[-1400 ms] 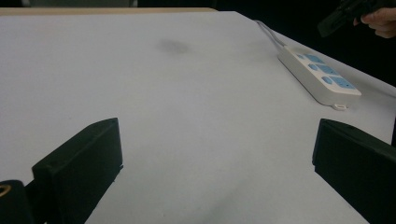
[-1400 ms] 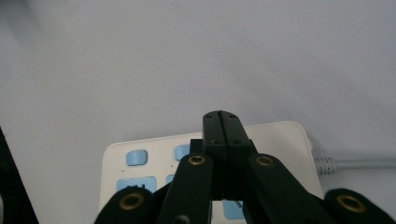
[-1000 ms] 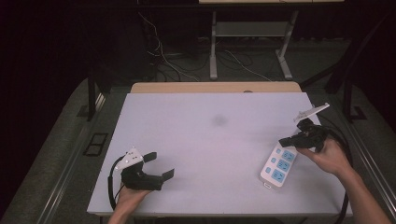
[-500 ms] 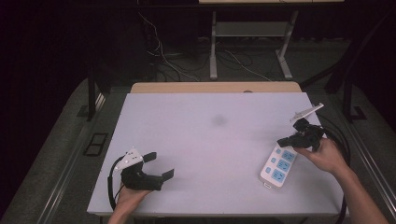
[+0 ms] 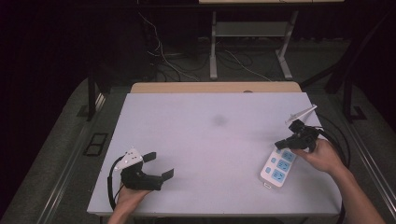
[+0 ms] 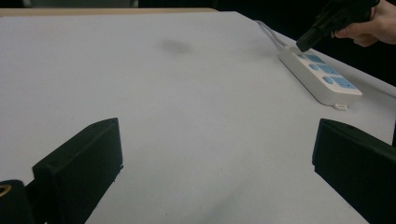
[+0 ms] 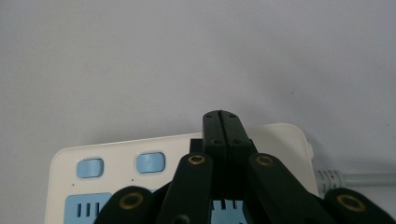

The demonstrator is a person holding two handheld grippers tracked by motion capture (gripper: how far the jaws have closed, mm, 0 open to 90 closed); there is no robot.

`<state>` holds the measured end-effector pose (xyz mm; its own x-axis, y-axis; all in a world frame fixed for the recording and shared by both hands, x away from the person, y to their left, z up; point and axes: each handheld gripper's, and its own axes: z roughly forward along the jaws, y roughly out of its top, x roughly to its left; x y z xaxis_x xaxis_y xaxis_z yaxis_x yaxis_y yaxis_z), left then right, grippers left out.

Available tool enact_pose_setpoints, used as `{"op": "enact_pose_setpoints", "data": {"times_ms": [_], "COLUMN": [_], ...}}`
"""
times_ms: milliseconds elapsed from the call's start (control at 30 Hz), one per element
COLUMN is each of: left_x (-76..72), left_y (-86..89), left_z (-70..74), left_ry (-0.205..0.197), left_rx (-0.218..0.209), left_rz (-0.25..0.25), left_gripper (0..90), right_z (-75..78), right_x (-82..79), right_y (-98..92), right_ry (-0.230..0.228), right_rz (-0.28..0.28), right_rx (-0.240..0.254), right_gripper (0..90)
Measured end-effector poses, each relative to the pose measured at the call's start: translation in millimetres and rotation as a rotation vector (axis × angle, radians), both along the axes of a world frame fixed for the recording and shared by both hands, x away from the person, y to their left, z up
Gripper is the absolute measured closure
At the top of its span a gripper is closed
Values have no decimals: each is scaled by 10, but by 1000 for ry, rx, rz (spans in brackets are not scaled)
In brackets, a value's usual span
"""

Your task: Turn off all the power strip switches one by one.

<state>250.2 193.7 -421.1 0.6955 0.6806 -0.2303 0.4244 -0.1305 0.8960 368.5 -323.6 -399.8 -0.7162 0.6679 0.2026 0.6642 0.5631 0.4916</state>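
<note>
A white power strip (image 5: 278,168) with blue sockets lies near the table's right edge, also seen in the left gripper view (image 6: 322,79). My right gripper (image 5: 280,144) is shut with nothing between its jaws. Its tips (image 7: 226,119) point down at the far end of the power strip (image 7: 116,163), close to the small blue buttons (image 7: 149,162). Whether they touch it I cannot tell. My left gripper (image 5: 159,164) rests at the near left corner of the table, open and holding nothing (image 6: 217,154). The right gripper (image 6: 303,44) also appears far off in the left gripper view.
The white table (image 5: 210,135) has a faint dark smudge (image 5: 218,120) near its middle. The strip's grey cable (image 7: 355,179) runs off toward the right edge. Behind the table are a wooden ledge (image 5: 215,87), floor cables and a metal frame.
My right gripper has edged slightly to the left above the strip's far end, still shut. The left gripper has not moved.
</note>
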Motion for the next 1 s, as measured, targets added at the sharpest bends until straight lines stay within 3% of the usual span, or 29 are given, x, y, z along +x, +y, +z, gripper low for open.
{"op": "enact_pose_setpoints", "data": {"times_ms": [133, 367, 1000], "left_x": [2, 1, -5], "left_y": [1, -8, -21], "left_z": [-2, -3, 2], "left_ry": [1, 1, -2], "left_rx": [0, 1, 5], "left_rz": [-1, -2, -3], "left_gripper": [0, 1, 2], "right_z": [-57, -90, -94], "right_x": [-11, -29, -63], "right_y": [-3, -68, -54], "right_ry": [14, 6, -26], "right_rz": [4, -14, -10], "right_rx": [-6, 27, 13], "right_gripper": [900, 900, 900]}}
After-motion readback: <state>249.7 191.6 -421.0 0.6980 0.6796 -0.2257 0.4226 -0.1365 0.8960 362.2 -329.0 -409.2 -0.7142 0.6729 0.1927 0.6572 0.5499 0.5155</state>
